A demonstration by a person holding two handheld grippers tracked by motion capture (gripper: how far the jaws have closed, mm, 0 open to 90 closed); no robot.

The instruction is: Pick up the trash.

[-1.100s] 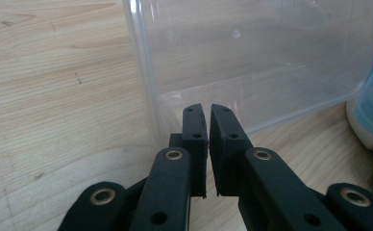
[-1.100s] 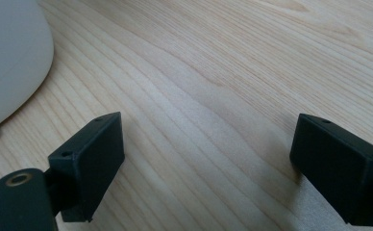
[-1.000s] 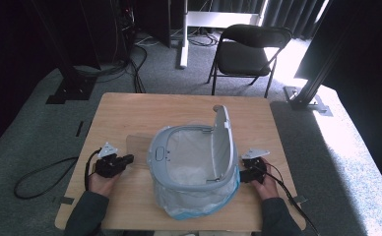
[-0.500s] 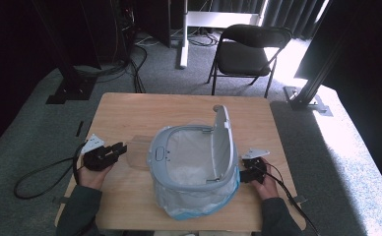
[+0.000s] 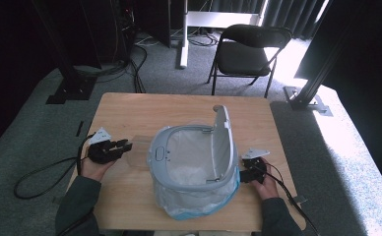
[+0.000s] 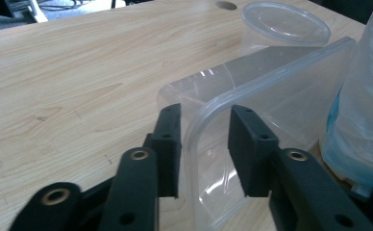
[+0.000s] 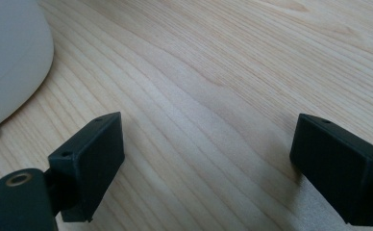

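Observation:
A grey bin with a white bag liner stands mid-table, its lid raised upright. Left of it lies a clear plastic container, tipped on its side. My left gripper points at it. In the left gripper view the container's rim passes between the jaws of the left gripper; they have just been opening and the pads stand off it. My right gripper rests right of the bin, and in the right gripper view the right gripper is wide open over bare wood.
A clear round lid lies beyond the container, near a cable hole in the table. The bin's grey side is close to the right gripper. A black folding chair stands behind the table.
The left gripper has shifted a little left and farther up the table, away from the person, and its jaws stand wider. The right gripper has kept still.

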